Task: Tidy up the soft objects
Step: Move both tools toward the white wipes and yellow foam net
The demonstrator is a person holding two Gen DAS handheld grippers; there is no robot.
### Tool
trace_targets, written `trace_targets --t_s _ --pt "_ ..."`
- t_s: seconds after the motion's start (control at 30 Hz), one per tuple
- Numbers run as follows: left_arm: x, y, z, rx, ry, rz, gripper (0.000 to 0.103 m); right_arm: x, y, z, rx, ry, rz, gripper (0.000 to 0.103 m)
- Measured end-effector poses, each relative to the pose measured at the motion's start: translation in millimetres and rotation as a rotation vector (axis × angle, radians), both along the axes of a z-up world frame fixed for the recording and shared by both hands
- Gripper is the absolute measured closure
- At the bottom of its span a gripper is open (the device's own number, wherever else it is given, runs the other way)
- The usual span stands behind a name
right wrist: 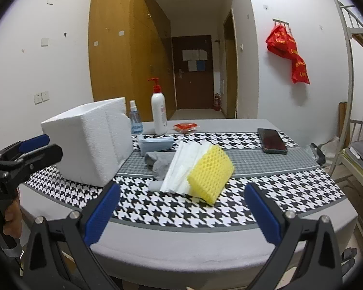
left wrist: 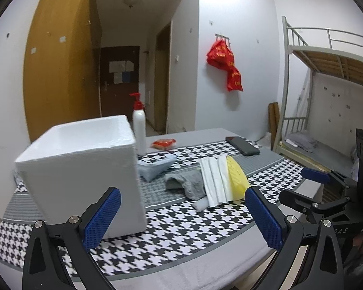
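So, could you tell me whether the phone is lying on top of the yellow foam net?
No, the phone lies apart on the tablecloth, well behind the yellow foam net.

Right gripper (right wrist: 181,207): jaws spread wide, empty, above the table (right wrist: 181,249) edge.
Yellow foam net (right wrist: 210,174): lay atop white sheets (right wrist: 181,166), overlapping a grey cloth (right wrist: 159,162).
Foam box (right wrist: 89,140): stood left.
Left gripper (right wrist: 36,145): jaws parted, hand-held.
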State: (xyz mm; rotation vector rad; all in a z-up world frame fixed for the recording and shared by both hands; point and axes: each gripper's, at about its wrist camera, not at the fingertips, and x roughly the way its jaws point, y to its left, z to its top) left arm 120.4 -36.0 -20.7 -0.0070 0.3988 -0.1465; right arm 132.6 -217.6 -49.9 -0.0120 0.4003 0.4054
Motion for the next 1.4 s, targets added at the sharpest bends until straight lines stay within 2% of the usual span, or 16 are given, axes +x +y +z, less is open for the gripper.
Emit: trace_targets --t_s 0.23,0.57,0.83,0.97,1.03,1.1,1.23,1.4 --pt "27.0 -18.0 -7.4 0.014 0.047 -0.064 0.001 17.4 -6.9 -7.6 -0.002 0.034 -0.016 0.000" --pt "57.2 -35.7 -24.6 0.026 0.109 -0.107 0.001 53.8 -17.7 -27.4 0.003 0.116 -0.047 0.000" --pt "70.1 -32.1 -30.9 0.019 0.136 -0.099 0.001 80.3 -8.8 -38.7 -0.006 0.166 -0.028 0.000" --pt "77.2 -27.9 -34.9 0.013 0.150 -0.090 0.001 93.0 -2.2 -43.3 -0.004 0.189 -0.010 0.006" --pt "81.7 -25.5 -36.8 0.008 0.158 -0.087 0.001 99.3 0.9 -46.0 -0.005 0.203 -0.007 0.013" --pt "85.0 -24.6 -38.6 0.002 0.169 -0.086 0.001 105.2 2.1 -48.7 0.000 0.223 -0.001 0.028" --pt "91.1 -26.4 -41.3 -0.002 0.185 -0.094 0.001 111.6 1.8 -54.1 0.005 0.245 0.006 0.041" --pt "94.9 -32.8 -43.2 0.006 0.196 -0.106 0.001 116.8 1.0 -59.3 0.005 0.272 0.008 0.068"
